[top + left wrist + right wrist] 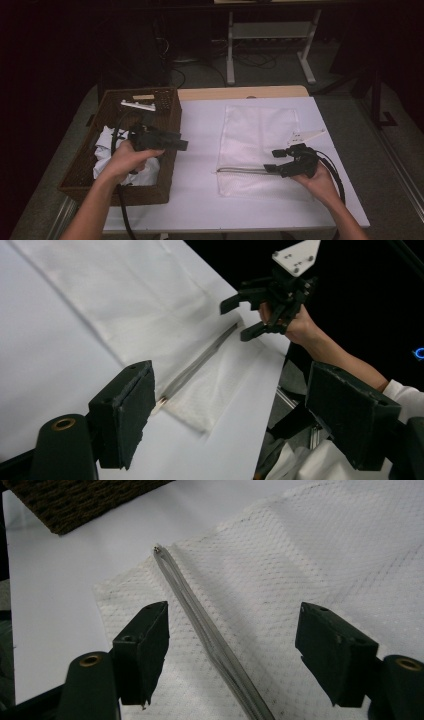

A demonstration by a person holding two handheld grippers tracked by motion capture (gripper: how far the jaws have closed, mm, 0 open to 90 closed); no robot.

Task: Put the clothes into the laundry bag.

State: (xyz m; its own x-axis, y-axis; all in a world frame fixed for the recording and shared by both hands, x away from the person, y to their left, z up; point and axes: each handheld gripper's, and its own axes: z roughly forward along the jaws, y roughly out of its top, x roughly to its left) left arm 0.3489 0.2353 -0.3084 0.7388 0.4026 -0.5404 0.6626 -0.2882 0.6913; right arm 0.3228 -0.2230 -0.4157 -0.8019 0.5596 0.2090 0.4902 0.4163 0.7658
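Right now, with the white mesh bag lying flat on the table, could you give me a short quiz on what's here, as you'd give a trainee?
1. True or false: the right tongs are clamped on the zip of the white mesh laundry bag.
2. Which holds crumpled white cloth? A) the dark woven wicker basket B) the mesh bag C) the left tongs
3. Fill in: the bag's zip runs along the end nearest the ____.

Key:
1. False; their jaws stand open, one on each side of the zip.
2. A
3. person
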